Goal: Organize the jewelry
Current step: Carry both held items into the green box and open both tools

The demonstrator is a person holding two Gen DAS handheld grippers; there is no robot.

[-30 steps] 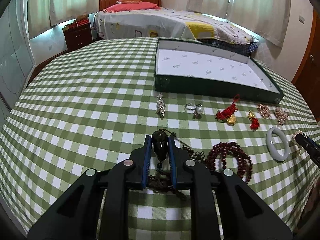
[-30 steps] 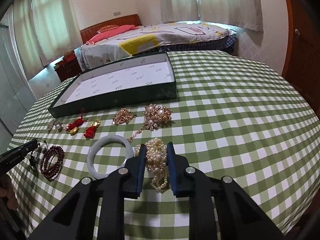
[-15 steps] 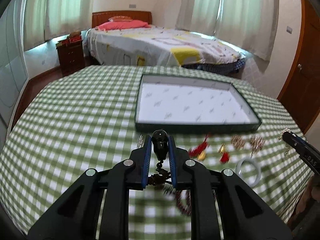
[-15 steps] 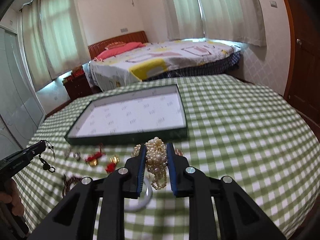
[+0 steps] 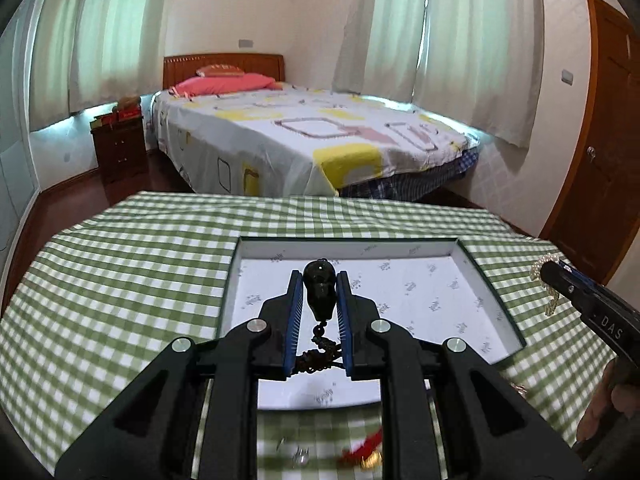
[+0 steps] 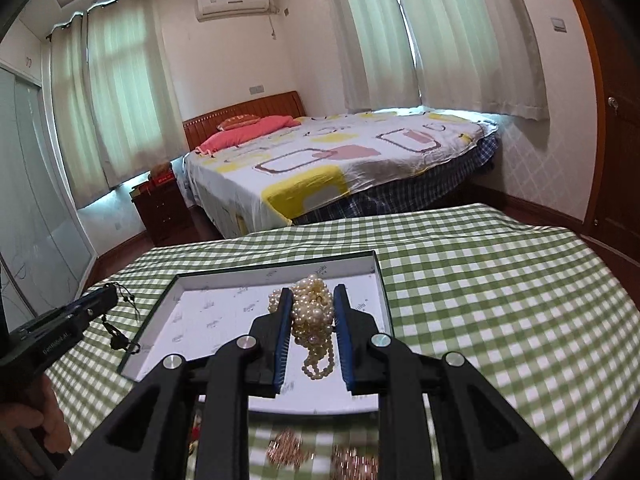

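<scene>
Over the tray [image 5: 496, 304], my left gripper [image 5: 319, 294] pinches the dark pendant [image 5: 319, 288]; my right gripper [image 6: 308, 312] clamps the pearl strand [image 6: 314, 320] above it too. Risk: dangling cord or pearl loops snag the tray's rim on lowering.

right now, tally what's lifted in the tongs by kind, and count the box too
dark pendant on a cord, in the left tongs: 1
pearl strand, in the right tongs: 1
open box: 1
total: 3
The loose pieces on the checked cloth are too blurred to count.
</scene>
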